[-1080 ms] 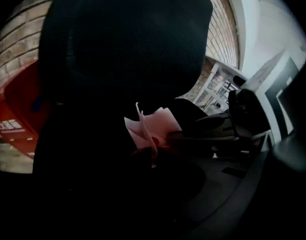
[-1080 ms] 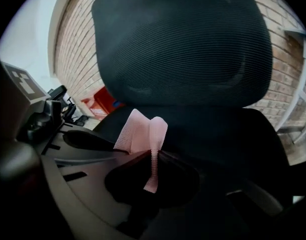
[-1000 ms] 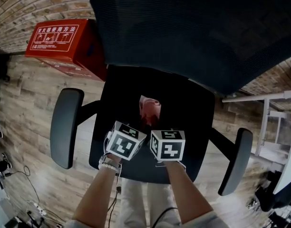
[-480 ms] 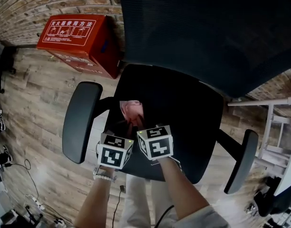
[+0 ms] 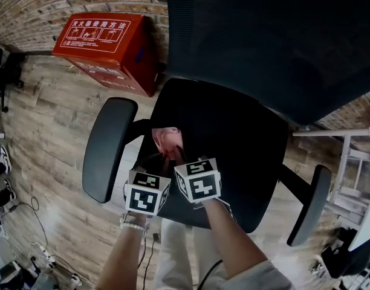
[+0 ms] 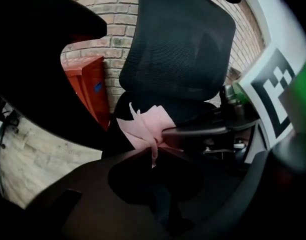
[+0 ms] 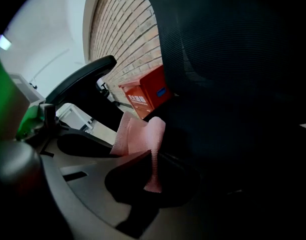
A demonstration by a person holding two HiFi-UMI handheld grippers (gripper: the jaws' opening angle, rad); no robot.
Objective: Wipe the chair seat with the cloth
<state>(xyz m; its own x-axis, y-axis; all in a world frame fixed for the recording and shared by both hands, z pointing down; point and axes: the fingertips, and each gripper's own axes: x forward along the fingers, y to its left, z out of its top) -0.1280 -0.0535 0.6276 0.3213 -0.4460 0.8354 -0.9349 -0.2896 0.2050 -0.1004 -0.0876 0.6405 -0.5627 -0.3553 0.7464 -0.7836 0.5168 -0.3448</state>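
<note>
Seat (image 5: 233, 144): cloth (image 5: 165, 139) btm edge hidden.

The black chair seat (image 5: 233, 132) carries a pink cloth (image 5: 168, 139) near its left edge. The chair stands on a wooden floor (image 5: 46, 132), with a red box (image 5: 100, 41) at the far left.

Dim, fisheye-warped (foregrnd v. dark)

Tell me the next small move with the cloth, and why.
Probably drag the cloth rightward in the head view, across the seat. The left gripper and right gripper are both shut on it, it lies at the seat's edge beside the armrest, and most of the seat stretches to its right.
</note>
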